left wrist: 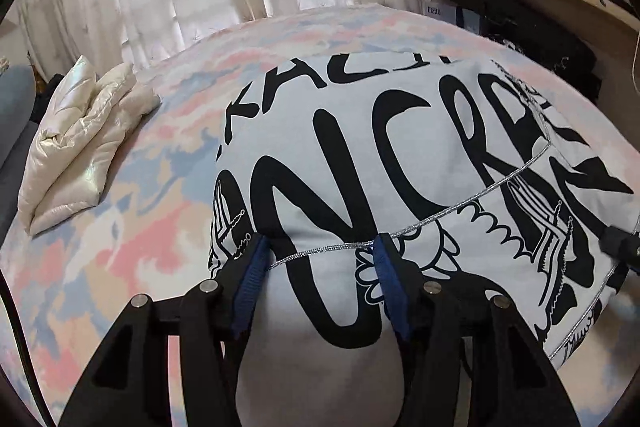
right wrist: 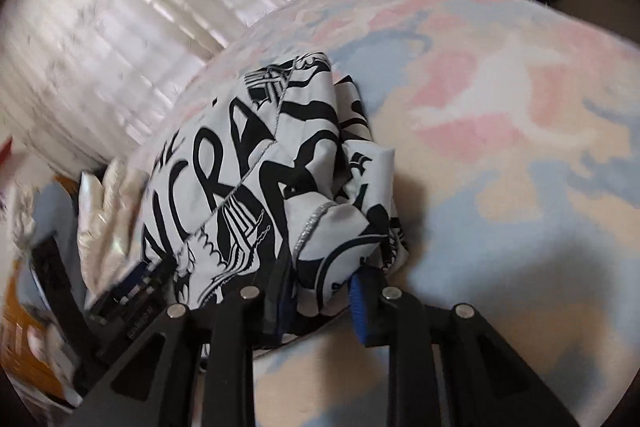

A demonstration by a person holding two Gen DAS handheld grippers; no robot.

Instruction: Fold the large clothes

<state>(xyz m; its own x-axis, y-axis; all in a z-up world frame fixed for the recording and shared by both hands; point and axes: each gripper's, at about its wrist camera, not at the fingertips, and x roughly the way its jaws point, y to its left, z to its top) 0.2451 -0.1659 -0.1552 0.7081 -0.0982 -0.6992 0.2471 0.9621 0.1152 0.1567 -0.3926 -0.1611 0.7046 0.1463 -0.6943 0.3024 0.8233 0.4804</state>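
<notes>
on the bed (left wrist: 132, 227) the printed shirt (left wrist: 400, 147) sits half folded. left gripper (left wrist: 320, 247) jaws hover open over it, right gripper (right wrist: 320, 275) jaws are pinching a bunched edge (right wrist: 340, 227); i'd guess a tug drags the fold crooked.

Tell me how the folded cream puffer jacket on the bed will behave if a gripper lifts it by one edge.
The folded cream puffer jacket looks puffy, so probably light for its bulk. Its glossy shell suggests it may slip between pads. Being soft and only loosely folded, it would likely flop open if lifted off the pastel patterned bedspread.
</notes>
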